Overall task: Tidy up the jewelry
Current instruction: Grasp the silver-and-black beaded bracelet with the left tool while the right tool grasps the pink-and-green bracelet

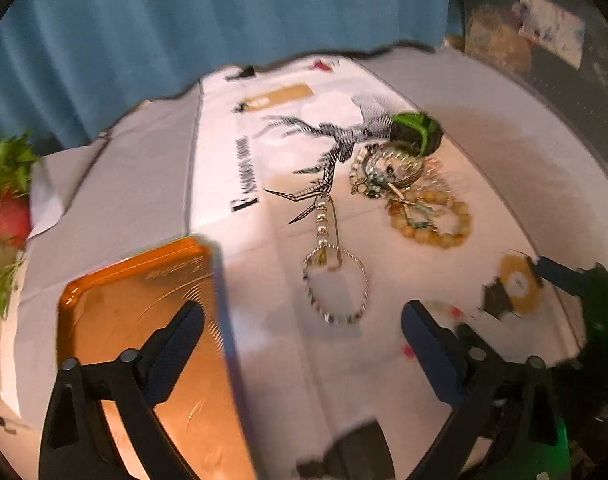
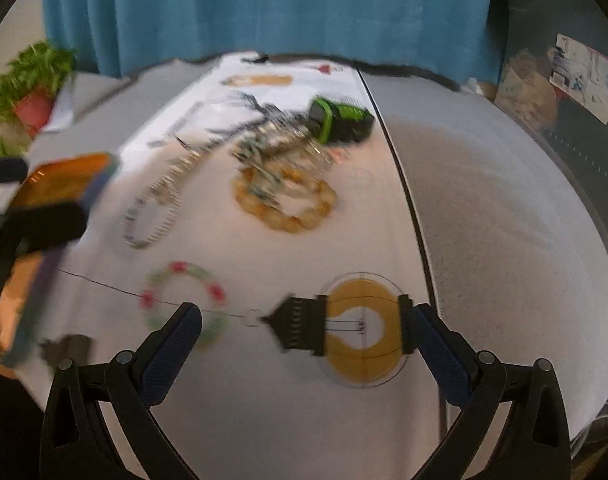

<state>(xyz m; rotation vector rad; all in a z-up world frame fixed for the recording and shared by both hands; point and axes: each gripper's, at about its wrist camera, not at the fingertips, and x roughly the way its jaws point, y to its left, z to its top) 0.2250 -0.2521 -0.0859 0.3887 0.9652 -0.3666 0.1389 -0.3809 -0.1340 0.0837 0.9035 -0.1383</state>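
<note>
On a table draped in white cloth point(image 2: 484, 208), with a printed white sheet point(image 1: 287, 104) spread over its middle, the jewelry lies loose in front of a teal curtain point(image 2: 263, 4). A potted plant point(image 2: 31, 80) in a red pot stands at the far left edge. The sheet carries a black line drawing and a vertical line of black lettering, too blurred to read. An amber bead bracelet point(image 2: 287, 200) of rounded, glossy beads touches a tangled pile of chains point(image 1: 388, 168) beside a black-and-green box point(image 2: 340, 118). A thin chain bracelet point(image 1: 336, 288) lies apart. A shiny orange metal tray point(image 1: 143, 340) sits under the left gripper point(image 1: 301, 328), fingers spread wide. The right gripper point(image 2: 304, 332) also gapes, empty, over a printed yellow ring emblem point(image 2: 364, 328), near a pink-and-green bangle point(image 2: 183, 300).
</note>
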